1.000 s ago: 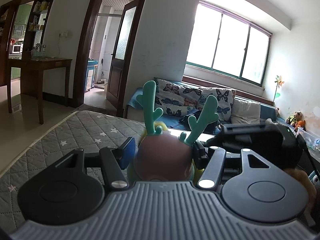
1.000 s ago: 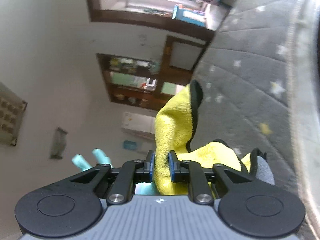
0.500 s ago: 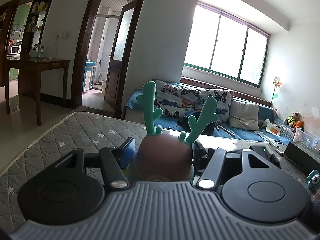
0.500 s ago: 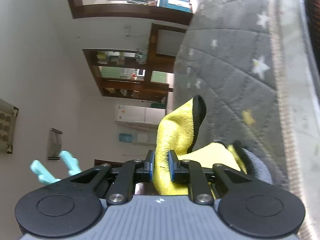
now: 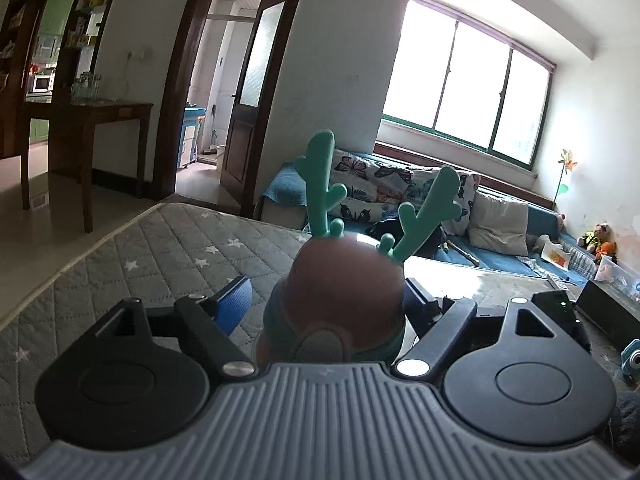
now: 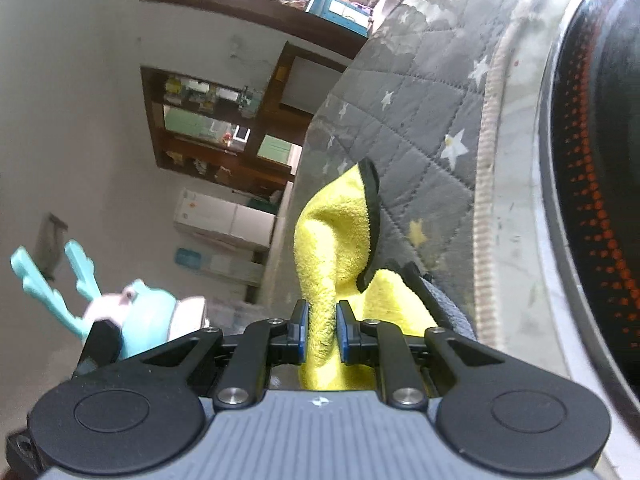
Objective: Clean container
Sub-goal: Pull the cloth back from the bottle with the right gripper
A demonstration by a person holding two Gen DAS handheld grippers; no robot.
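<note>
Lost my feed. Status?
Left gripper shut on antlered container. Right gripper shut on yellow cloth. Cloth off container. Nothing between.

My left tongs (image 5: pixel 326 304) have the container (image 5: pixel 344 300) between their two fingers, and it stands up over the quilted mat (image 5: pixel 180 248). The mat lies under and ahead of the tongs. Behind the mat is the sofa (image 5: pixel 500 240) with pillows on it, and the window (image 5: pixel 460 96) is above the sofa. A doorway (image 5: pixel 224 92) is off to the left. My right tongs (image 6: pixel 319 330) have the cloth (image 6: pixel 332 248) between their fingers. The container (image 6: pixel 148 320) is to the left of the cloth there, and the mat (image 6: pixel 420 128) is to its right.
</note>
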